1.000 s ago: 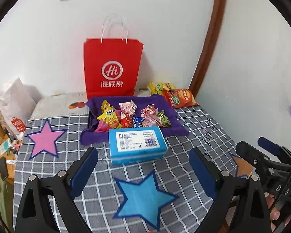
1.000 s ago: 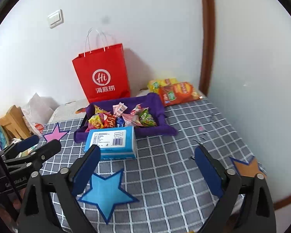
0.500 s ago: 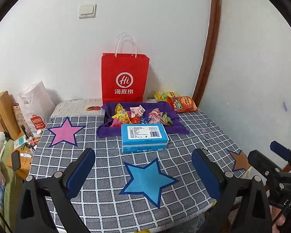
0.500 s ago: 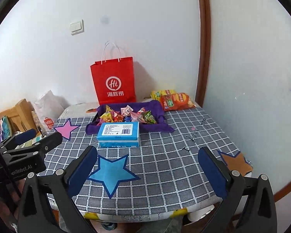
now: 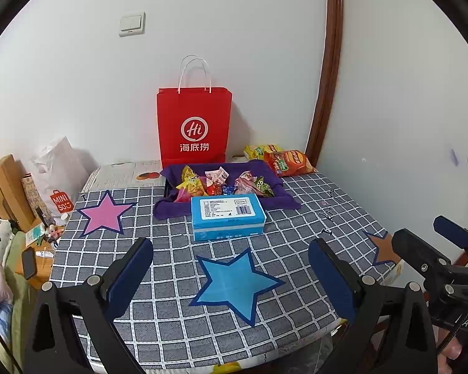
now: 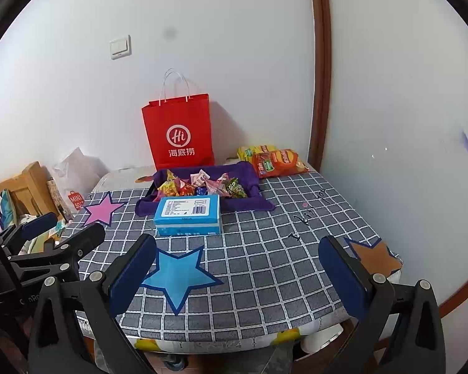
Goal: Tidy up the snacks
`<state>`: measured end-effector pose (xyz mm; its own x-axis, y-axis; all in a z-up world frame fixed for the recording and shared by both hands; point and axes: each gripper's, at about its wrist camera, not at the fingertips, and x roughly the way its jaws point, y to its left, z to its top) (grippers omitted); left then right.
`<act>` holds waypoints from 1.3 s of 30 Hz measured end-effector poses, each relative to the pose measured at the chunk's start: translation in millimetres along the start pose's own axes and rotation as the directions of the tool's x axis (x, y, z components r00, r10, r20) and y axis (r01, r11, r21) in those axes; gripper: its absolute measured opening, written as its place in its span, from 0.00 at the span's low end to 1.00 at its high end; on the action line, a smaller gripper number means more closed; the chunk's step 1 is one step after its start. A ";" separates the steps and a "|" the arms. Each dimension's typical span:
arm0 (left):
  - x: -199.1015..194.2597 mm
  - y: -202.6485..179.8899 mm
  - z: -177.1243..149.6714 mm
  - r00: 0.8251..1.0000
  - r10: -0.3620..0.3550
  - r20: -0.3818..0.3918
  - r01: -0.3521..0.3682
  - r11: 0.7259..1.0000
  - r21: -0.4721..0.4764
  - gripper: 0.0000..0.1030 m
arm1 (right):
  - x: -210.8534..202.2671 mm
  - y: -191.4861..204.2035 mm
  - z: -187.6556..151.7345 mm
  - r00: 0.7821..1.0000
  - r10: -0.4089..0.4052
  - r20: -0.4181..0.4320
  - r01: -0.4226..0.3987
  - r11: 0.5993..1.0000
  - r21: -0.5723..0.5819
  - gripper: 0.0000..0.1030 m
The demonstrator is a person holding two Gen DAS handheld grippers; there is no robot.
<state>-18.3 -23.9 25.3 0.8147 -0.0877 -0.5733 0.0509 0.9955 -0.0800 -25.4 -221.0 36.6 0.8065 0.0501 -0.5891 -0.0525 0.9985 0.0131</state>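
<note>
A purple tray (image 5: 280, 201) (image 6: 249, 173) full of several small wrapped snacks (image 5: 215, 182) (image 6: 202, 185) sits at the back of the checked table. A blue box (image 5: 227, 216) (image 6: 187, 213) lies just in front of it. Two chip bags, orange (image 5: 288, 162) (image 6: 277, 162) and yellow (image 5: 260, 151), lie at the back right corner. My left gripper (image 5: 231, 279) hangs open over the near table edge, empty. My right gripper (image 6: 238, 275) is open too, also empty, beside it to the right. Both are well short of the box.
A red paper bag (image 5: 195, 127) (image 6: 179, 131) stands against the wall behind the tray. Star cutouts lie on the cloth: pink (image 5: 104, 213), blue (image 5: 234, 283) (image 6: 177, 272), orange (image 6: 372, 254). A white bag (image 5: 59, 180) and wooden furniture (image 5: 3, 187) crowd the left side.
Both grippers have pulled back and up from the table, so the box and tray look smaller and farther. Both stayed open and nothing on the table moved.
</note>
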 end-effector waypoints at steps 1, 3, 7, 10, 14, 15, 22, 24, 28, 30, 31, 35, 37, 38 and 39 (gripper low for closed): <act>0.2 -0.1 -0.2 1.000 0.000 -0.001 0.000 1.000 0.001 0.97 | 0.1 0.4 -0.4 1.000 -0.002 0.000 0.002 1.000 0.000 0.99; 0.2 0.1 -0.8 1.000 0.005 -0.002 -0.005 1.000 0.001 0.97 | -0.3 1.0 -0.4 1.000 0.000 0.000 0.000 1.000 -0.001 0.99; 0.2 1.8 -1.3 1.000 0.010 -0.001 -0.010 1.000 -0.003 0.97 | -0.9 0.9 -0.3 1.000 -0.003 0.001 0.003 1.000 -0.001 0.99; 0.2 2.4 -1.6 1.000 0.011 -0.002 -0.011 1.000 -0.005 0.97 | -1.5 0.7 -0.4 1.000 -0.002 0.003 0.002 1.000 0.000 0.99; 1.2 3.0 -1.9 1.000 0.008 -0.006 -0.008 1.000 -0.006 0.97 | -1.6 -0.6 -1.0 1.000 0.000 0.003 0.000 1.000 0.005 0.99; 1.2 3.2 -2.0 1.000 0.009 -0.007 -0.009 1.000 -0.006 0.97 | -1.4 -1.0 -0.9 1.000 -0.001 0.002 0.001 1.000 0.006 0.99; 0.0 2.7 -2.4 1.000 0.003 -0.006 -0.003 1.000 -0.003 0.97 | -1.5 -2.8 -0.4 1.000 0.001 0.001 -0.001 1.000 0.013 0.99; -0.8 2.0 -2.7 1.000 0.004 -0.004 -0.004 1.000 -0.001 0.97 | -1.9 -3.1 -0.4 1.000 0.001 0.003 -0.001 1.000 0.014 0.99; -0.4 1.5 -2.5 1.000 0.002 -0.007 -0.002 1.000 -0.001 0.97 | -2.3 -3.2 -0.8 1.000 0.001 0.002 -0.001 1.000 0.013 0.99; -0.4 1.7 -2.6 1.000 0.001 -0.008 -0.001 1.000 -0.002 0.97 | -2.3 -2.5 -0.7 1.000 0.002 0.001 -0.002 1.000 0.012 0.99; -0.4 1.8 -2.6 1.000 0.001 -0.008 -0.001 1.000 -0.002 0.97 | -1.8 -2.4 -0.8 1.000 0.003 0.000 -0.003 1.000 0.011 0.99; -0.2 0.9 -3.2 1.000 0.000 -0.009 0.000 1.000 -0.004 0.97 | -1.8 -1.6 -1.4 1.000 0.003 -0.001 -0.003 1.000 0.010 0.99; 0.0 1.0 -3.3 1.000 0.002 -0.009 -0.002 1.000 -0.005 0.97 | -1.7 -1.3 -1.5 1.000 0.003 -0.001 -0.003 1.000 0.012 0.99; -0.8 1.0 -3.5 1.000 0.002 -0.009 -0.002 1.000 -0.006 0.97 | -1.9 -1.1 -1.6 1.000 0.004 -0.001 -0.004 1.000 0.012 0.99; -0.8 1.1 -3.5 1.000 0.001 -0.008 -0.001 1.000 -0.006 0.97 | -1.9 -0.7 -1.6 1.000 0.003 0.000 -0.003 1.000 0.011 0.99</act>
<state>-20.9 -22.9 22.8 0.8099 -0.0867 -0.5802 0.0466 0.9954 -0.0838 -27.8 -221.9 36.4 0.8061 0.0535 -0.5894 -0.0486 0.9985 0.0241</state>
